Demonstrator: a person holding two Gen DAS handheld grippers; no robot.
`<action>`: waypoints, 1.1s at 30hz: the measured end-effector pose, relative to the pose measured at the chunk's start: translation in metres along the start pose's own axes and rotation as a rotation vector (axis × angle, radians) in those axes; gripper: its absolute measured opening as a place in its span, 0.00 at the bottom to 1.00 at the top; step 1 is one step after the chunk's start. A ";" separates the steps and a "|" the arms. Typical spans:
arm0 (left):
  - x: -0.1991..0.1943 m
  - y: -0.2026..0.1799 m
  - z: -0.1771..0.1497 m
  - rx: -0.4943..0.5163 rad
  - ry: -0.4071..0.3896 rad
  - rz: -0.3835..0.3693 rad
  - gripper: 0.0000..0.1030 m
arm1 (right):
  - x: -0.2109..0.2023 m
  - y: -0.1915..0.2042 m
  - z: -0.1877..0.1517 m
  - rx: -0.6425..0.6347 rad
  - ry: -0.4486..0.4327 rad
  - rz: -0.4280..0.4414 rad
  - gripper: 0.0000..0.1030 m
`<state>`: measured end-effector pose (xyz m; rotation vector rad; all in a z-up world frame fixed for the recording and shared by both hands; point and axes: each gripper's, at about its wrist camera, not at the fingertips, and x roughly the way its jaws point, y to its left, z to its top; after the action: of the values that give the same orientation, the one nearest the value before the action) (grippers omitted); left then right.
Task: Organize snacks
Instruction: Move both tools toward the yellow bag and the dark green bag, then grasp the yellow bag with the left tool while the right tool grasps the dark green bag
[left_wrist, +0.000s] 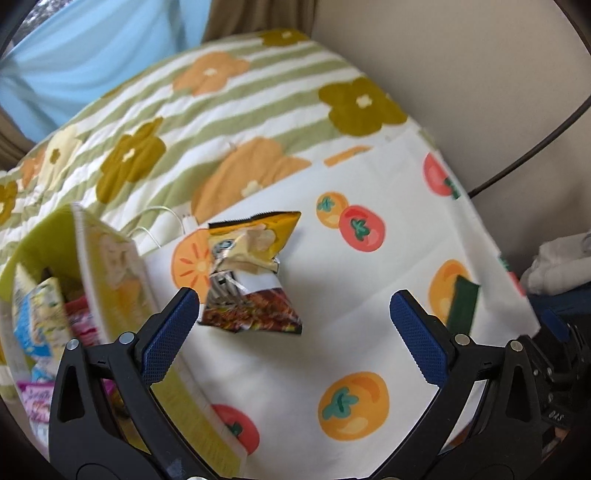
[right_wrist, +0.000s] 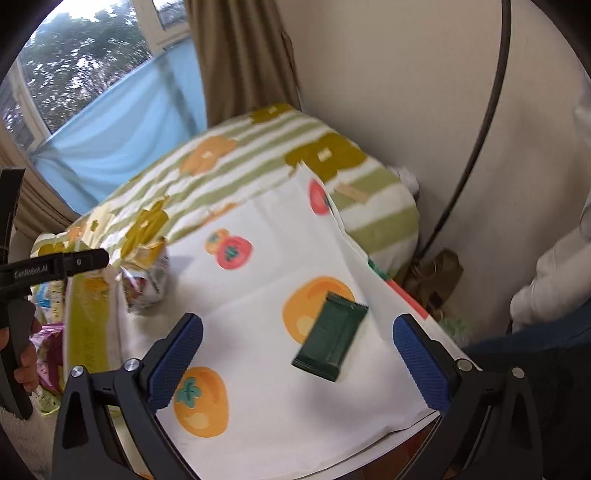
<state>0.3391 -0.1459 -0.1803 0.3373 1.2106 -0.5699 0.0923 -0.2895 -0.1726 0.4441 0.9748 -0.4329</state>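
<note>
A crumpled yellow and red snack bag (left_wrist: 251, 269) lies on the white fruit-print cloth (left_wrist: 314, 350), just ahead of my open left gripper (left_wrist: 295, 306). It also shows in the right wrist view (right_wrist: 146, 280). A dark green snack bar (right_wrist: 330, 339) lies on the cloth between the fingers of my open, empty right gripper (right_wrist: 297, 332); it shows at the right in the left wrist view (left_wrist: 461, 302). A lime green basket (left_wrist: 44, 236) with several snack packets (left_wrist: 40, 321) stands at the left.
A striped flower-print blanket (left_wrist: 221, 110) lies behind the cloth. A beige wall (right_wrist: 388, 92) with a dark cable (right_wrist: 476, 147) is at the right. The cloth's right edge (right_wrist: 399, 288) drops off. A window with a blue curtain (right_wrist: 122, 129) is far left.
</note>
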 end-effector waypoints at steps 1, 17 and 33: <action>0.009 -0.001 0.003 0.003 0.018 0.006 0.99 | 0.007 -0.003 -0.001 0.008 0.014 -0.001 1.00; 0.105 0.019 0.024 0.022 0.191 0.119 0.92 | 0.084 -0.020 -0.029 0.117 0.114 -0.097 1.00; 0.109 0.019 0.016 0.041 0.188 0.070 0.51 | 0.108 -0.016 -0.033 0.117 0.116 -0.162 0.84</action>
<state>0.3887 -0.1638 -0.2784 0.4739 1.3633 -0.5113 0.1141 -0.3013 -0.2836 0.5020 1.1058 -0.6181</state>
